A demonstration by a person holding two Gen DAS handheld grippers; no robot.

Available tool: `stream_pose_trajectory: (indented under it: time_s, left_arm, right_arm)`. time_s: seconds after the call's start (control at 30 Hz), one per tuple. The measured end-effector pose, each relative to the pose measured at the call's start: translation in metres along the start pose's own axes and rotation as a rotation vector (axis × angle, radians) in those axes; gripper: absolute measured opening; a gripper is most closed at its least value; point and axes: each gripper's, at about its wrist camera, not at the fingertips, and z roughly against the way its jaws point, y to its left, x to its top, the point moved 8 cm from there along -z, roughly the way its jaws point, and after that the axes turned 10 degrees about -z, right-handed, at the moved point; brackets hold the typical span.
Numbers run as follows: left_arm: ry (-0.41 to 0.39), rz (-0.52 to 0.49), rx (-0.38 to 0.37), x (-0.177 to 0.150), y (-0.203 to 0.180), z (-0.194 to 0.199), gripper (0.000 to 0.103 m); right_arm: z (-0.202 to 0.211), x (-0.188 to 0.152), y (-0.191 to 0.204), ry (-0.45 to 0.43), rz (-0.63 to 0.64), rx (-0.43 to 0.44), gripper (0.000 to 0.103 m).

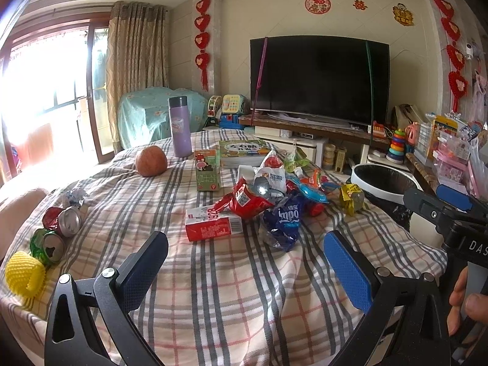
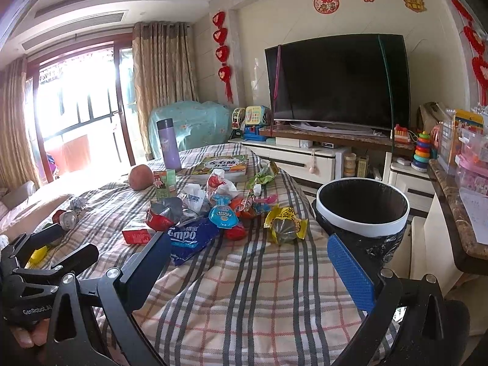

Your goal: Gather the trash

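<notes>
Both hand-held grippers, left (image 1: pixel 245 262) and right (image 2: pixel 248 263), hang wide and empty over the plaid-covered desk (image 2: pixel 244 289). Trash heap: blue wrapper (image 2: pixel 190 238), yellow wrapper (image 2: pixel 285 222) and red carton (image 1: pixel 213 224), mid-desk, beside the lined bin (image 2: pixel 363 213) at the desk's right edge. Risk: thin, crinkled wrappers may slip from the pads or drag neighbours and cloth; the apple (image 1: pixel 151 161) and purple flask (image 1: pixel 180 126) could be taken for trash.

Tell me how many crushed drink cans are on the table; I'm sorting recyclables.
2, both near the table's left edge: a red can and a green can just in front of it. More may hide under the wrappers.
</notes>
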Motion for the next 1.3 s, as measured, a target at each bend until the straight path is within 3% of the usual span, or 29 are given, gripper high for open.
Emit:
stream_pose_trajectory:
  time_s: [0.9,1.3]
  left_arm:
    - [0.007,-0.006,-0.006,-0.002,-0.006,-0.004,0.102]
    - [0.093,0.005,-0.058,-0.002,-0.011,-0.033,0.102]
  right_arm:
    - [-0.001,-0.003,0.004,0.001,-0.006,0.002,0.103]
    - [-0.014,-0.006,-0.002,0.042,-0.022,-0.009,0.103]
